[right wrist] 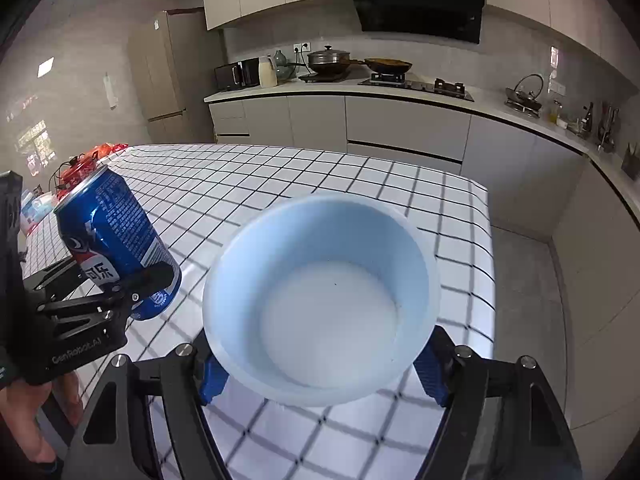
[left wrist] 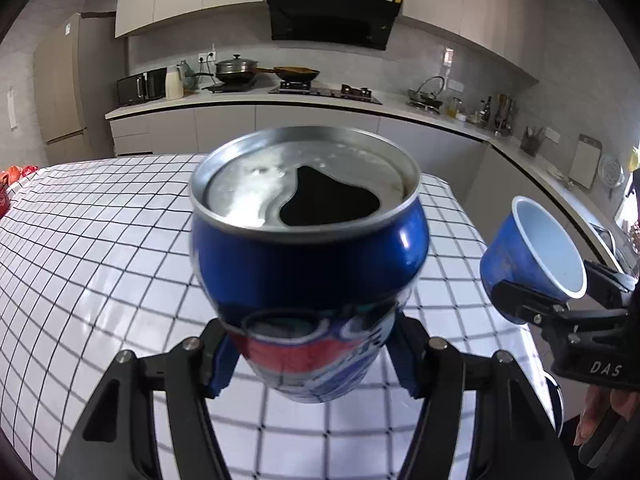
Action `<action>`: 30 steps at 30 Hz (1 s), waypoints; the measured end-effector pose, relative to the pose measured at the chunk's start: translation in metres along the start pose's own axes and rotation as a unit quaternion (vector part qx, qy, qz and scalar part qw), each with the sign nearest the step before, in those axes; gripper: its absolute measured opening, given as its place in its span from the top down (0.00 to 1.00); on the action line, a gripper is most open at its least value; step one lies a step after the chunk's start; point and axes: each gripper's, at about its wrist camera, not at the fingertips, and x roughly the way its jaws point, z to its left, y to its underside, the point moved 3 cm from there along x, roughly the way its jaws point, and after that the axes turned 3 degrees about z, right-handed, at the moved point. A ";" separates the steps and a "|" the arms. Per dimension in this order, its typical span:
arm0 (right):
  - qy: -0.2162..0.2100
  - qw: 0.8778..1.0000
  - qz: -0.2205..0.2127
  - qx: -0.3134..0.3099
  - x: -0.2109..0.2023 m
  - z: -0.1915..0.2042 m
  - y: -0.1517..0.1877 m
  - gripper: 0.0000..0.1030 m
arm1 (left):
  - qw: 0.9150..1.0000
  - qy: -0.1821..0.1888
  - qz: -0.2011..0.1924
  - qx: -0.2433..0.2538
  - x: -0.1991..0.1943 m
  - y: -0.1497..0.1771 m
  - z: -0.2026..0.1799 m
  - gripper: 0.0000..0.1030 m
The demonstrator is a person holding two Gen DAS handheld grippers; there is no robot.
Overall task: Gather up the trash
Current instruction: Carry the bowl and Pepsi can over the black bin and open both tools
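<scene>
Jaws on your left gripper point(left wrist: 312, 354) are closed against the lower body of the opened blue soda can point(left wrist: 308, 248), held clear above the checked tablecloth point(left wrist: 100, 260). Your right gripper point(right wrist: 320, 372) pinches the blue paper cup point(right wrist: 320, 300) between its blue pads point(right wrist: 212, 376), mouth toward the camera, also off the table. Both pieces look picked up; no bin shows in either view, so dropping them off is still ahead of you, along with whatever remains by the red clutter point(right wrist: 86, 164) at the far edge
</scene>
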 end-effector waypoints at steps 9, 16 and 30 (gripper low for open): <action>0.009 1.000 -0.013 0.011 -0.076 -0.025 0.048 0.25 | 0.999 0.030 -0.002 0.019 -0.035 0.025 -0.055 0.37; 0.026 0.999 -0.019 0.025 -0.125 -0.058 0.084 0.25 | 0.997 0.054 -0.003 0.048 -0.051 0.037 -0.105 0.37; 0.075 0.995 -0.021 0.068 -0.202 -0.162 0.155 0.25 | 0.987 0.115 0.012 0.110 -0.060 0.068 -0.222 0.37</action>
